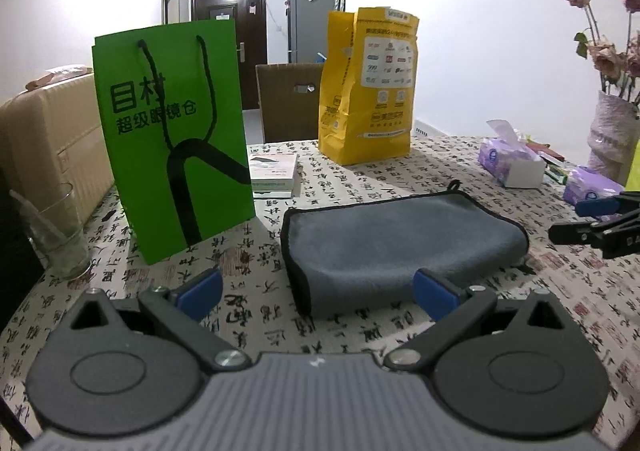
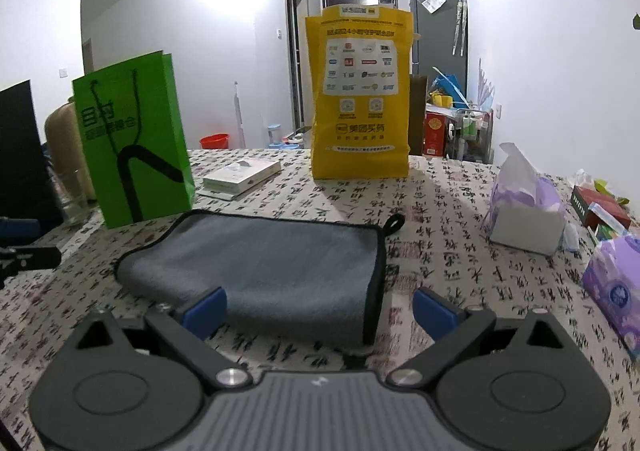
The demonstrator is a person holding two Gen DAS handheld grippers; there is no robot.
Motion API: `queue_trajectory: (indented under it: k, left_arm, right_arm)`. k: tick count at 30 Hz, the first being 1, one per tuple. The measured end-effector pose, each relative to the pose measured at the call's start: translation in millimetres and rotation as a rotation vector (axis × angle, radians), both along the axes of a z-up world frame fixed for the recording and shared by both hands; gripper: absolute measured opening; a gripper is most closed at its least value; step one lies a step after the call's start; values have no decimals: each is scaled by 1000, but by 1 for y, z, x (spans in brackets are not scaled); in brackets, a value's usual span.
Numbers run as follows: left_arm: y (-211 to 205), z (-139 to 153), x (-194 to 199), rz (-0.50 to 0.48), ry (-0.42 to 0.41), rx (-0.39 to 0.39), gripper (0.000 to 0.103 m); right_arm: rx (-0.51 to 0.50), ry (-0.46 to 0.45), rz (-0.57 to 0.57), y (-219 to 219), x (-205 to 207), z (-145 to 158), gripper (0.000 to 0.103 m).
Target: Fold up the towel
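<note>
While both claws hang apart from the cloth, progress reads as follows, left to right.
Left side: tall green paper gift bag with black cord handles [image 1: 172, 139] stands on the table with the calligraphy-print cloth [image 1: 360, 335], just beside the towel's left edge.
Left claw [image 1: 318, 293]: blue pads spread wide, holding nothing — it sits at the towel's near left corner.
Towel: soft grey microfibre towel with black piping [image 1: 396, 243] lies mid-table, doubled over, rounded fold on one side, bound edges stacked on the other, hanging loop at the back.
Right claw [image 2: 320, 311]: also wide and empty, at the near right corner.
Judgement: at least one fold looks done — perhaps another remains, or none.
</note>
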State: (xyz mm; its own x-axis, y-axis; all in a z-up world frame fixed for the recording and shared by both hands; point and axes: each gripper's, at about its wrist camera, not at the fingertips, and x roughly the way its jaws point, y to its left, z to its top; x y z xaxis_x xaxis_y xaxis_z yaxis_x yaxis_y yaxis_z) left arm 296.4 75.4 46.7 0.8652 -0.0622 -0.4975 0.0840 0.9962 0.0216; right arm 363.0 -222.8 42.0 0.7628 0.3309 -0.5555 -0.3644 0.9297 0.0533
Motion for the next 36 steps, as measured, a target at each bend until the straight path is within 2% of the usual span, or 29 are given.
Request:
queue_trajectory:
  k: [22, 27, 36]
  left_arm:
    - [-10, 1, -107, 8, -66, -56, 103]
    - [-15, 1, -131, -3, -75, -64, 103]
    - [-15, -6, -170, 21, -99, -85, 103]
  right_arm:
    - [4, -87, 13, 10, -112, 14, 101]
    - [31, -94, 13, 11, -138, 12, 101]
    - [21, -130, 13, 17, -180, 7, 103]
